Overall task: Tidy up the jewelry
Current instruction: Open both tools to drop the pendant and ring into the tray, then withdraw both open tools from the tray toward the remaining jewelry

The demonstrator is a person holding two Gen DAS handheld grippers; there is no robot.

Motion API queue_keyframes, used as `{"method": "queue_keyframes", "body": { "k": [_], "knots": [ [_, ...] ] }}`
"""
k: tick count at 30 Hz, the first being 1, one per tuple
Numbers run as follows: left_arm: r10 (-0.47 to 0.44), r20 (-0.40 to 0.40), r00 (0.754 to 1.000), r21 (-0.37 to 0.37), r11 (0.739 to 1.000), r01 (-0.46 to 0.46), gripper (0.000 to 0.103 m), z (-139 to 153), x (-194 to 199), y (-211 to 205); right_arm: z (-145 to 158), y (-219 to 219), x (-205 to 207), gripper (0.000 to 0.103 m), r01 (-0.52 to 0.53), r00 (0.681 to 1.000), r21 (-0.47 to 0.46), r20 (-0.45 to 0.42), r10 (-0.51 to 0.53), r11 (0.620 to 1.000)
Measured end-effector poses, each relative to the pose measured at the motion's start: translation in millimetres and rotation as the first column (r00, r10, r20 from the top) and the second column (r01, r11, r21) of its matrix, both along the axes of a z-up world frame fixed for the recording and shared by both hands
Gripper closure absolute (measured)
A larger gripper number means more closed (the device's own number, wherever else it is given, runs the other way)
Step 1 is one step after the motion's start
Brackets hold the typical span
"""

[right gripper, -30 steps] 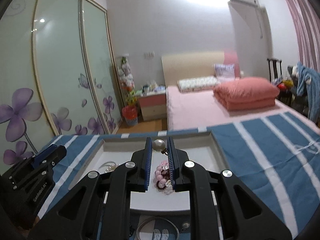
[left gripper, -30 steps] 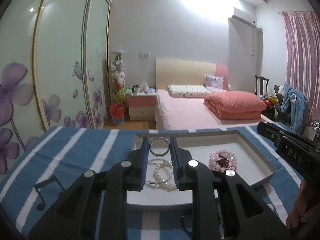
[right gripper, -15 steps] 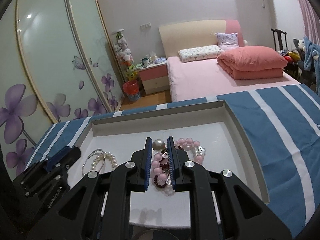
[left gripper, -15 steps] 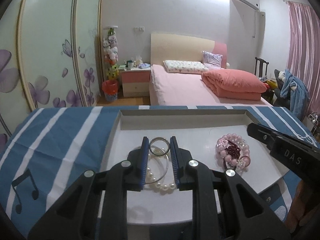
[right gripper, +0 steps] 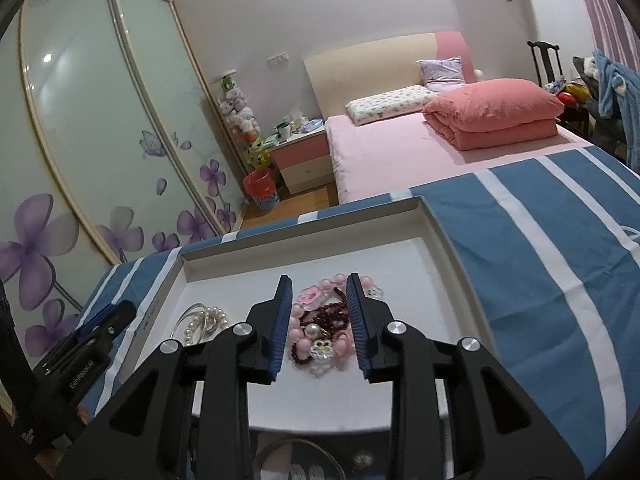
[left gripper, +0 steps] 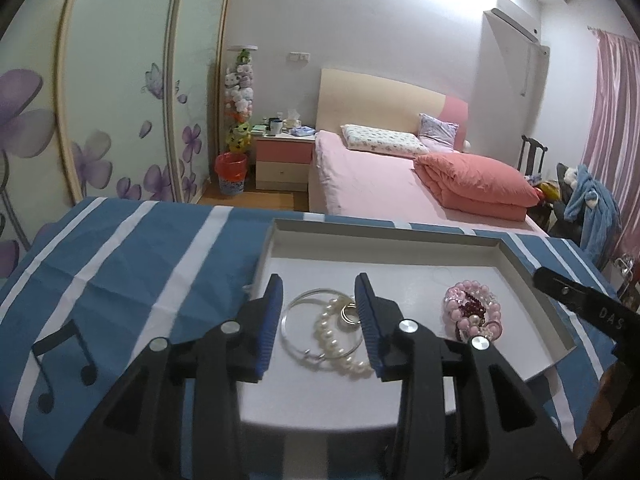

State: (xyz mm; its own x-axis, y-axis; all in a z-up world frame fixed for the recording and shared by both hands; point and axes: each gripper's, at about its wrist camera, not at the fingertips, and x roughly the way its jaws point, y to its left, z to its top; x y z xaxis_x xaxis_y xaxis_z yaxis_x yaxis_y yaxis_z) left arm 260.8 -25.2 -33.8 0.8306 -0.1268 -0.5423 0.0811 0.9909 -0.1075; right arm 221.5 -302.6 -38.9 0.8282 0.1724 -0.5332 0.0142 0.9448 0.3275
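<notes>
On right claw (left gripper: 600, 312): "DAS" lettering.

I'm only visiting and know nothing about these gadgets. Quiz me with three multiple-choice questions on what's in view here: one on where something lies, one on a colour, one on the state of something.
1. Where does the pearl bracelet lie?
A. On the bed
B. In the white tray
C. On the bare striped cloth

2. What colour are the stripes of the tablecloth?
A. Blue and white
B. Red and yellow
C. Green and black

3. How do the left tongs stand?
A. Clamped on the pearls
B. Open, gripping nothing
C. Clamped on the tray's wall

Answers: 1 B, the pearls rest on the tray's floor beside a silver bangle. 2 A, broad blue bands alternate with white ones. 3 B, the jaws have just been opening and stand apart, with the jewelry lying free below.
</notes>
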Motion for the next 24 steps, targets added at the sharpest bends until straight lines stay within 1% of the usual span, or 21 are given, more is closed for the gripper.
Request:
{"method": "queue_keyframes", "body": {
  "k": [7,13,16,20,24],
  "knots": [
    [-0.004,-0.023,1.0,0.009,1.0,0.004,0.065,4,-33,15,2,-12,-20,0.074,0.01,1.0,-0.015,-0.018,-0.01,1.0],
    [-0.026,-0.076,0.997,0.008,1.0,0.026,0.065,-2,-59,20,-11,-20,-38,0.074,0.008,0.996,-0.032,-0.084,-0.011,0.999],
    [-0.03,-0.106,0.994,0.006,0.999,0.031,0.061,-7,-67,21,-19,-21,-44,0.074,0.0,0.993,-0.05,-0.121,-0.006,0.999],
    [-0.047,-0.123,0.991,0.019,0.999,0.05,0.06,-13,-75,18,-31,-18,-49,0.074,-0.017,0.985,-0.068,-0.17,0.006,0.998],
    [-0.066,-0.138,0.988,0.032,0.997,0.071,0.055,-16,-79,13,-38,-15,-53,0.075,-0.04,0.979,-0.074,-0.204,0.024,0.996]
  ]
}}
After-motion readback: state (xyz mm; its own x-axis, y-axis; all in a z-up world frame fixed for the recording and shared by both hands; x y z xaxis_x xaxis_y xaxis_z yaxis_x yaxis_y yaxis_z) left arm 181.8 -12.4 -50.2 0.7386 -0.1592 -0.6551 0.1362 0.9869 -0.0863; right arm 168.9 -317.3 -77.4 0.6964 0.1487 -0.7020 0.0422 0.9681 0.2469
